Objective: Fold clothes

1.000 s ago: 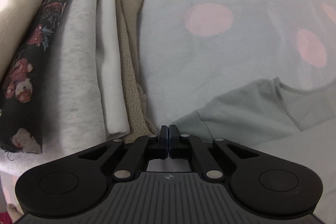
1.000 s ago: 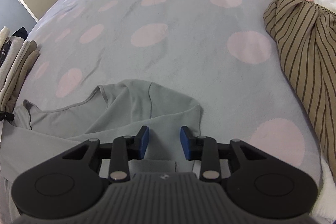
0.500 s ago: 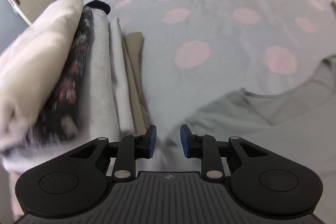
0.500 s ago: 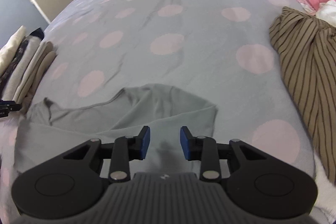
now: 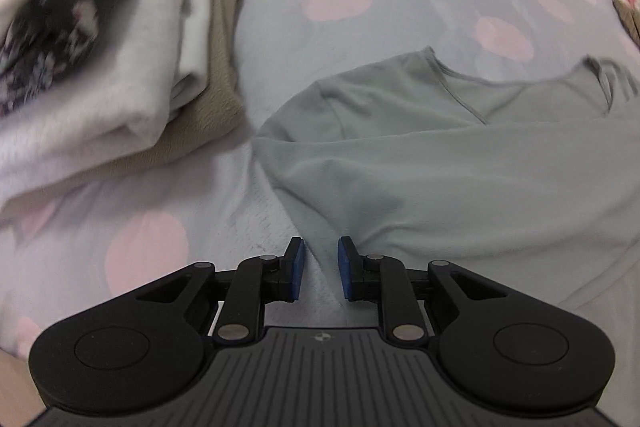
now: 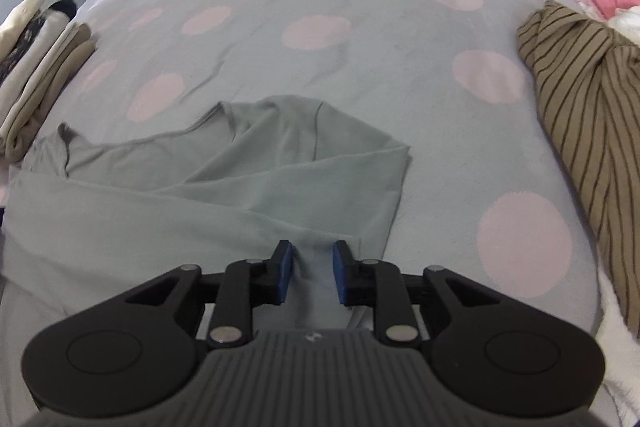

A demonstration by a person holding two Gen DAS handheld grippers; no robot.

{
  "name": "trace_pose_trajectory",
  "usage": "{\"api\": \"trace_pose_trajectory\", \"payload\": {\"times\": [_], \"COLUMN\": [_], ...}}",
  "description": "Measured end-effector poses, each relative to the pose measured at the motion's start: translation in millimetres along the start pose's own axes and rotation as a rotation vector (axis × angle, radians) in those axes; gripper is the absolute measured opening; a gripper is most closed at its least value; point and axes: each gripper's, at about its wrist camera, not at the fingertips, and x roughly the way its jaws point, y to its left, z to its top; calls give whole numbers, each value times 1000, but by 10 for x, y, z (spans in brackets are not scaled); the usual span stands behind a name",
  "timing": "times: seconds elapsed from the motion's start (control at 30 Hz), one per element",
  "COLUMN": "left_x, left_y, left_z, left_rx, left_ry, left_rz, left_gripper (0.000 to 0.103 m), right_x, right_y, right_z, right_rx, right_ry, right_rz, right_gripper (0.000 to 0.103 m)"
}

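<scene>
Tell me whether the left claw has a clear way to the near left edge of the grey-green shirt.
Probably yes. The left claw is open, with the grey-green shirt just ahead and to its right. Only bare dotted bedspread shows between them; the pile of folded clothes sits off to the left.

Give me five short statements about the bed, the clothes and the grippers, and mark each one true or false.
1. The grey-green shirt lies on the dotted bedspread. True.
2. The folded stack is right of the shirt. False: left of it.
3. The striped garment is neatly folded. False: crumpled.
4. The left gripper clamps the shirt. False: open, nothing pinched.
5. The right gripper has shirt fabric between its fingers. True.
</scene>
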Motion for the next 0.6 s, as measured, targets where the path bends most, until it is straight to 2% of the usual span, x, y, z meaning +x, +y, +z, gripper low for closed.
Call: {"api": "trace_pose_trajectory", "payload": {"times": [0.07,0.23,0.3,0.33,0.43,0.53,0.6], "left_x": [-37,-167,-244,-290,-453,-569,-651], "left_y": [19,7,8,1,-41,-89,-115], "left_z": [-2,-127,-218,-269,-447,-616,-771], "left_rx": [-13,-15,-27,-33,-45,-69,-91], "left_ry": [4,12,12,11,10,10,16], "left_rz": [26,72,55,48,32,-8,-38], "left_gripper": [20,20,25,29,33,48,49], "right_x": [-75,-292,-387,-429,-547,-660,-734], "right_y": [-22,-87,-74,-63,5,60,65], "right_z": [49,28,-44,-97,-330,-615,-812], "right_rx": [1,16,0,-3,-14,-29,-35], "right_ry": [-31,-52,-53,-47,-13,25,48], "right_rz": [-47,-34,-15,2,46,73,77], "right_gripper": [25,26,27,28,36,38,41]}}
